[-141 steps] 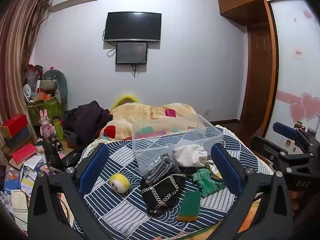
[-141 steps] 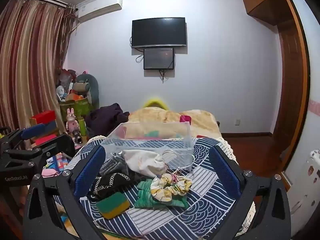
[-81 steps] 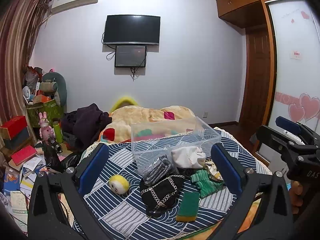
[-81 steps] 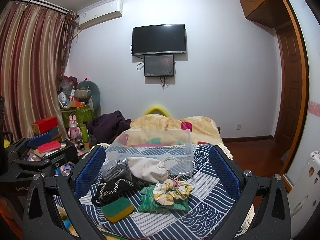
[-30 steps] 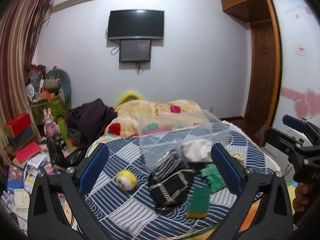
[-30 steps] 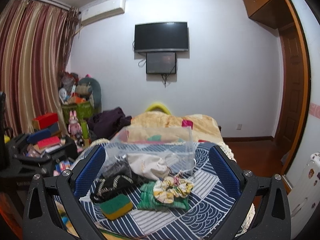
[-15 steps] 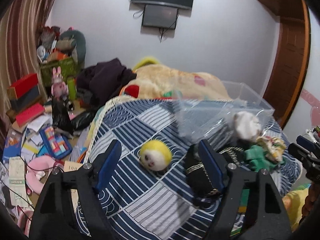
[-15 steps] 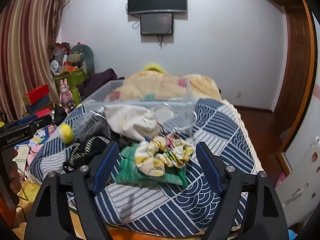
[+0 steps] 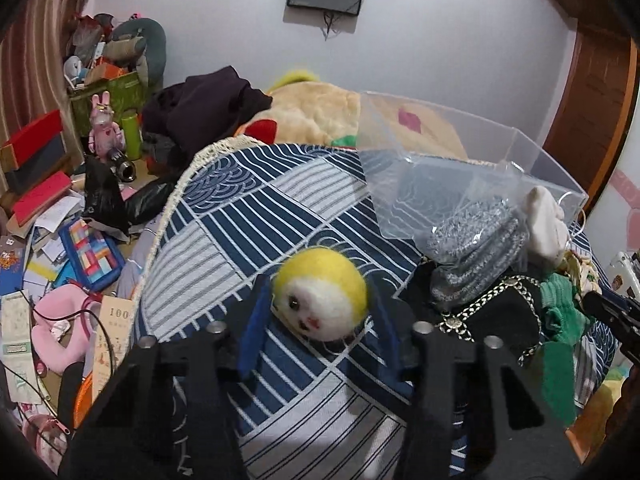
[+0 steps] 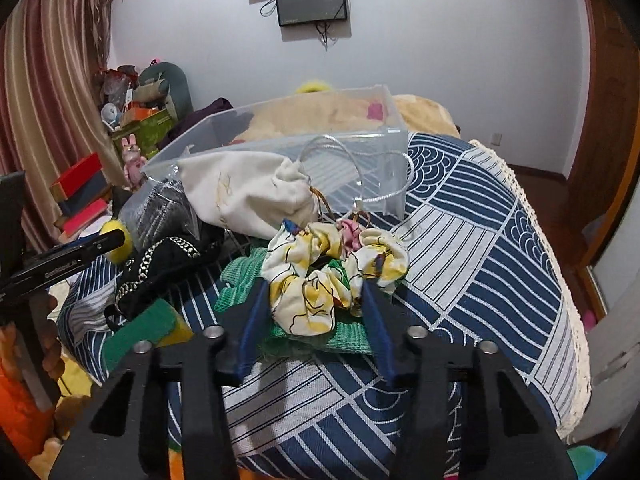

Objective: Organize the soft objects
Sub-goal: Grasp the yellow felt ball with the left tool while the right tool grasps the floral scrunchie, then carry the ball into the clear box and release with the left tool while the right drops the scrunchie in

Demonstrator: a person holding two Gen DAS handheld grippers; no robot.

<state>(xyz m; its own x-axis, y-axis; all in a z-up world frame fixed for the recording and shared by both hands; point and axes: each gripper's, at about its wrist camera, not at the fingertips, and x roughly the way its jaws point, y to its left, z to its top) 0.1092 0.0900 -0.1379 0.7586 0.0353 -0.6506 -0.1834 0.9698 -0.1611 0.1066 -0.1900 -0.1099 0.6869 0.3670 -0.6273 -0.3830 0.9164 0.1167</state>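
Between blue tongs pads, round yellow-and-white felt ball, tiny face.

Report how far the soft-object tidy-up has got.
Done: nothing; the clear bin looks empty. In hand: left gripper has just been closing around the felt ball, right gripper around the scrunchie. Left: white pouch, green cloth, black bag, sponge.

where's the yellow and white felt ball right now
In the left wrist view the felt ball lies on the blue patterned cloth, between the left tongs' blue pads, left of the black chain-trimmed pouch.
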